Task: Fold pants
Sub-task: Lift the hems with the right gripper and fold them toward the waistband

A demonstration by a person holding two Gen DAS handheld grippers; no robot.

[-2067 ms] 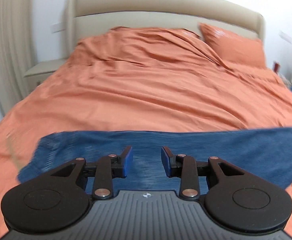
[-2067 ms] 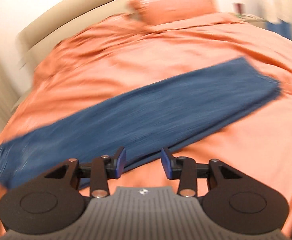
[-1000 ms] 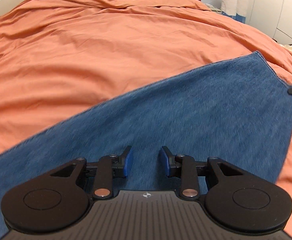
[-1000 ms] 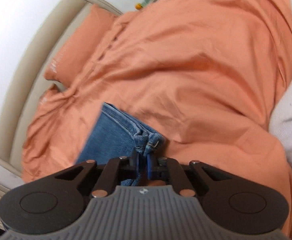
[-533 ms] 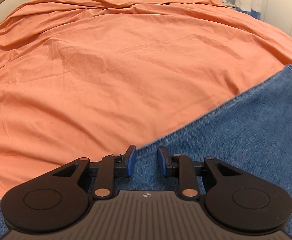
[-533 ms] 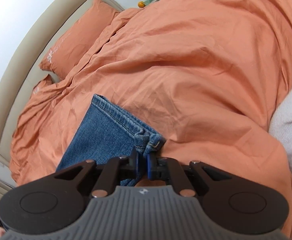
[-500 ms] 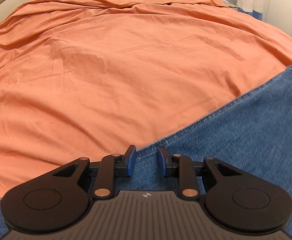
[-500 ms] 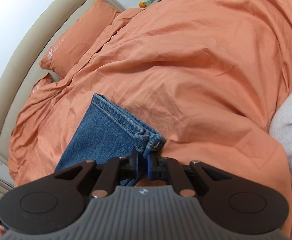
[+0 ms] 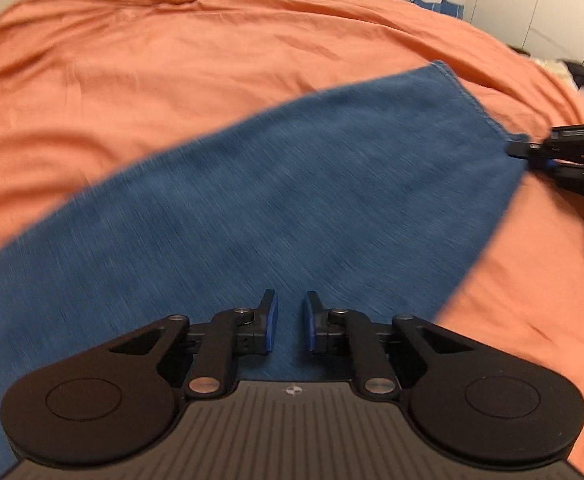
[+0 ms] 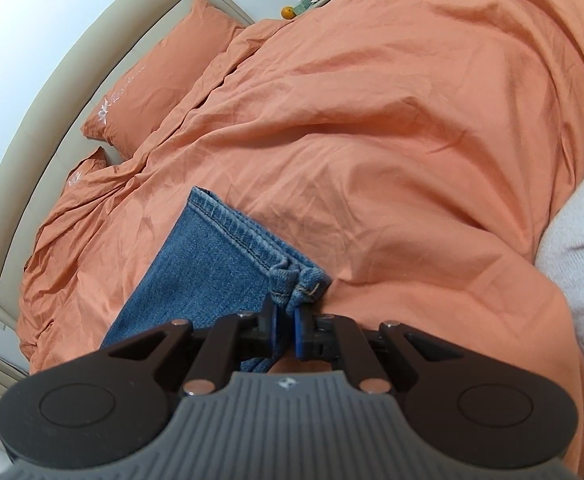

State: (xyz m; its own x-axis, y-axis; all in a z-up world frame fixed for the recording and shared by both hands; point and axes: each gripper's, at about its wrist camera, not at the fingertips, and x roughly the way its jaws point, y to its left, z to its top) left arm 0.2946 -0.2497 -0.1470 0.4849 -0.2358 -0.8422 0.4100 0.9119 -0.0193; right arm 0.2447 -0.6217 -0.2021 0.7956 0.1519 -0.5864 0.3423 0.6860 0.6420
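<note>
Pants point(image 9: 292, 200): blue denim, lay stretched flat across orange bed point(image 9: 172, 60), apparently legs stacked. Right gripper point(image 10: 286, 322) clenched on hem corner; left gripper point(image 9: 290, 326) released, hovering over mid-leg. Crosswise folds judged outstanding.

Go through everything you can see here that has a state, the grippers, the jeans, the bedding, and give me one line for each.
left gripper: open, empty, fingers above the denim.
right gripper: shut on the hem corner of the jeans.
jeans: lying flat across the bed, hem corner pinched and bunched.
duvet: spread over the bed, wrinkled.
pillow: lying at the headboard.
</note>
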